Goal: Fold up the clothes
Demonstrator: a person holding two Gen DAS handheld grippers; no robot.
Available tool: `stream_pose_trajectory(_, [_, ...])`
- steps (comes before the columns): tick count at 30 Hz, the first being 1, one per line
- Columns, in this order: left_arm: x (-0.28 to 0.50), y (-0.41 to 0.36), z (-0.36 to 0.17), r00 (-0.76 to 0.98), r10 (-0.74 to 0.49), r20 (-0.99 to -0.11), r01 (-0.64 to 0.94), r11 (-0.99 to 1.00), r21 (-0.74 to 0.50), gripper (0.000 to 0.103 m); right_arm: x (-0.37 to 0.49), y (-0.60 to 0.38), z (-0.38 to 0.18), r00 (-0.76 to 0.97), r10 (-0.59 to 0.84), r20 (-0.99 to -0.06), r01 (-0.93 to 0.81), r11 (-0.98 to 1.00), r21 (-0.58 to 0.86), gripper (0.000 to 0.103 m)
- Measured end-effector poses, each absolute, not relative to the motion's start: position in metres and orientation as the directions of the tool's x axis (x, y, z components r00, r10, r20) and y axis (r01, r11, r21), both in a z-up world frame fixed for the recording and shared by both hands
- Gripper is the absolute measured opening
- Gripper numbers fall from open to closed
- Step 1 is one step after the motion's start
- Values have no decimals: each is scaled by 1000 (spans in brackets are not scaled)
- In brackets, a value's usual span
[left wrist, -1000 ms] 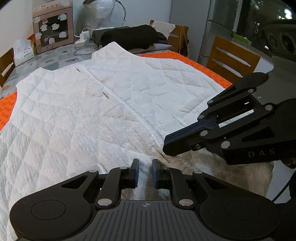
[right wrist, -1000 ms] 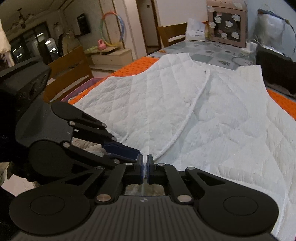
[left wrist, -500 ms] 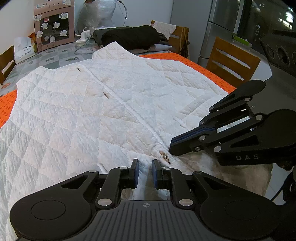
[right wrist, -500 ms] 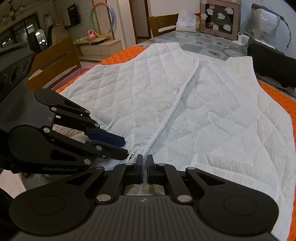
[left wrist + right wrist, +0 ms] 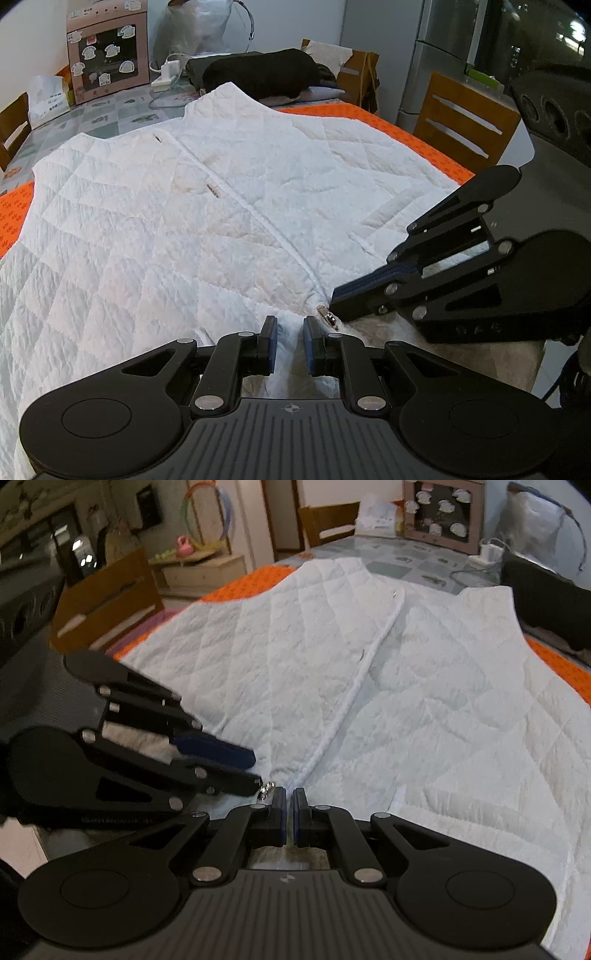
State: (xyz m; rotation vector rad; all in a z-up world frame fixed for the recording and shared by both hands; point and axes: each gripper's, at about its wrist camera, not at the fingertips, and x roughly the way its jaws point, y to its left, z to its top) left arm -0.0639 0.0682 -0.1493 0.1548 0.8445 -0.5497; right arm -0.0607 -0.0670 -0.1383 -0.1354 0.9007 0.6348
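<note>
The white quilted vest (image 5: 207, 236) lay spread flat across the orange mat (image 5: 373, 122) on the table, front panels meeting along a central seam that ran down toward the near hem. Both grippers sat at that hem, right where the panels met.

The left gripper (image 5: 290, 345) had its jaws narrow, with a fold of white hem fabric sitting between the blue pads. Whether those pads truly pinched the cloth or just bracketed it was hard to call from that angle. The right gripper (image 5: 290, 819) was closed almost tight, pads nearly touching, its tip just beside the small metal zipper pull (image 5: 266, 789) at the bottom of the seam. From its own camera little or no fabric showed between the pads, so it looked closed on nothing.

For a clean fold, my read was that each gripper needed its own firm bite on the hem. They were crowded together at the centre, the right one's fingertips (image 5: 354, 301) nearly touching the zipper pull. Better to spread them apart along the hem, or take one side panel's edge, before lifting. The quilting would be thick and springy, so a deep bite through both layers would hold better than a nip at the trim. The pile of dark clothes (image 5: 258, 74) at the far end sat close to the vest's shoulder, worth minding when the fabric travelled that way.
</note>
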Motion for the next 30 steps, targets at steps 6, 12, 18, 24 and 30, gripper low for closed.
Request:
stream_pose_trajectory(6, [-64, 68, -136, 553, -427, -715, 519, 848, -105, 17, -63, -60, -139, 454, 429, -781, -608, 790, 80, 5])
stream_pose_trajectory(12, [-44, 64, -139, 518, -450, -727, 545, 829, -125, 17, -70, -60, -127, 483, 428, -764, -622, 782, 44, 6])
stream_pose_trajectory(18, [-27, 62, -139, 468, -464, -752, 586, 800, -128, 17, -77, -55, -120, 467, 453, -759, -651, 757, 52, 6])
stream_pose_trajectory(24, [-19, 55, -143, 418, -447, -791, 620, 777, -112, 17, -74, -50, -126, 441, 444, -780, -652, 756, 61, 7])
stream_pose_trajectory(30, [-12, 59, -140, 389, -464, -795, 612, 776, -154, 17, -73, -42, -132, 432, 427, -794, -666, 745, 38, 8])
